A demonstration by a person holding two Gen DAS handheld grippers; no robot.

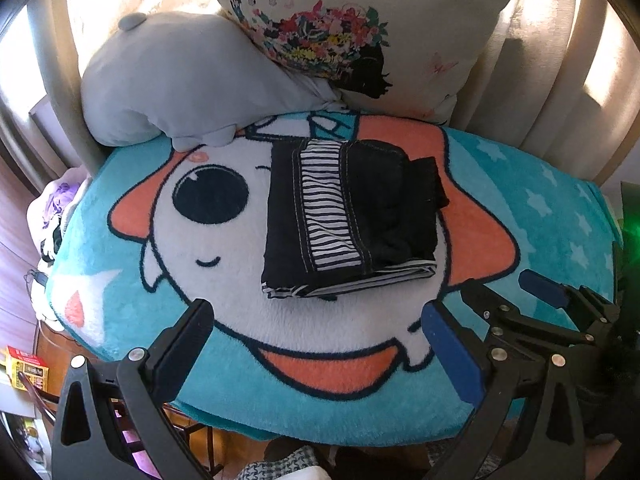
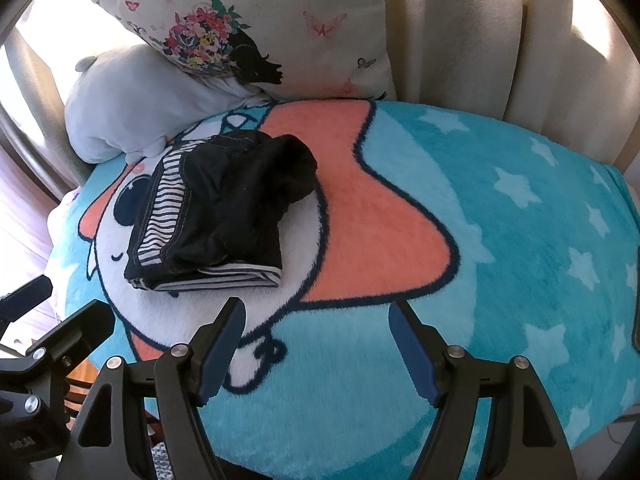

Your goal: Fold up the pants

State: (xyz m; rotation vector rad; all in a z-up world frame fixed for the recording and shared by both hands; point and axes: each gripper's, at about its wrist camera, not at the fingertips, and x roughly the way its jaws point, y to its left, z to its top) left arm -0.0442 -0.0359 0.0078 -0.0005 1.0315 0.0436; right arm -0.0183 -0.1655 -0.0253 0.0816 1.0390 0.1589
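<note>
The pants (image 1: 348, 216) lie folded into a compact bundle on the cartoon blanket (image 1: 540, 216), below the grey plush (image 1: 180, 80) and the flowered pillow (image 1: 420, 40). Both left tongs (image 1: 316, 344) and right tongs (image 2: 316, 344) are spread wide and pinch nothing, apart from the bundle on its near side. I judge the folding done, so no grip is needed.

We see the pants (image 1: 352, 216) folded into a thick, squarish black bundle with a black-and-white striped panel edged in pale stitching. It lies flat on a cartoon blanket, striped layers showing along its near edge.
</note>
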